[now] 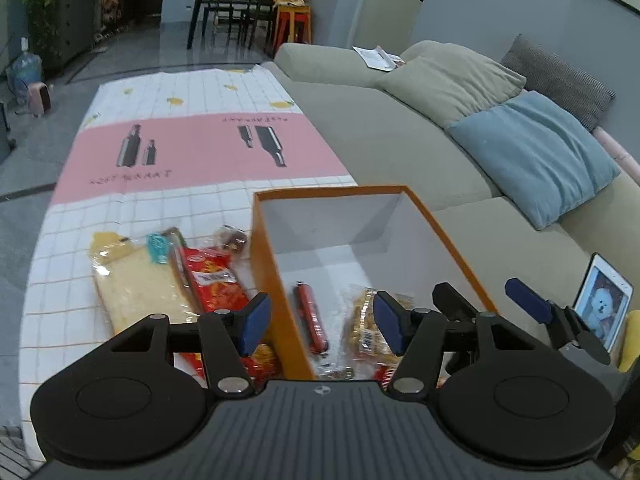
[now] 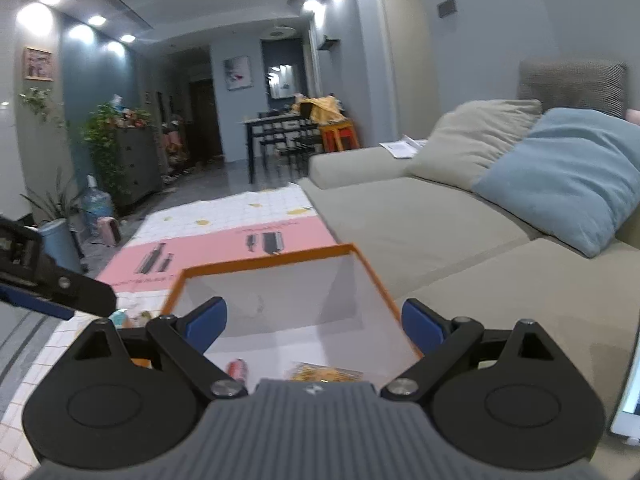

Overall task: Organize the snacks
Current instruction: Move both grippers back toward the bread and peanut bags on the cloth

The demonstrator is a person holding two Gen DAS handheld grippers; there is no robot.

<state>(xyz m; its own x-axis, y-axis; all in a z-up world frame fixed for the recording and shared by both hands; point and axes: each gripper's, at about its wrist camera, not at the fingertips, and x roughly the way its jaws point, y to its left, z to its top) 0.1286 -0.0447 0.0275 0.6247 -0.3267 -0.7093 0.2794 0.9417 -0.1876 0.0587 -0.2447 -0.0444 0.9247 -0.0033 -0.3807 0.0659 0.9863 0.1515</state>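
While both wrist views take in the orange box [image 1: 272, 276], only the left view shows the snacks lying outside it: a bread bag [image 1: 136, 288] and a red packet [image 1: 210, 280] on the table [image 1: 120, 216], just left of the box wall. The right view cuts these off almost entirely and shows little more than the box's white interior [image 2: 288, 300].

The left hand-held gripper [image 1: 320, 322] is spread wide and holds nothing; its fingers straddle the box's left wall. The right hand-held gripper [image 2: 314, 326] is likewise spread and empty, above the near part of the box. In the left view it appears again at the box's right edge [image 1: 486, 298].

Inside the box, a red sausage [image 1: 311, 318] lies on the floor near the left wall, its long axis running from near to far, tilted slightly leftward at the far end. Beside it to the right sits a yellow-brown bag [image 1: 364, 320].

The table carries a white grid cloth with a pink band. A beige sofa [image 1: 380, 132] runs along its right side, with a blue cushion [image 1: 532, 156]. A tablet [image 1: 604, 302] stands at the right. A dining table [image 2: 280, 128] stands at the far end of the room.
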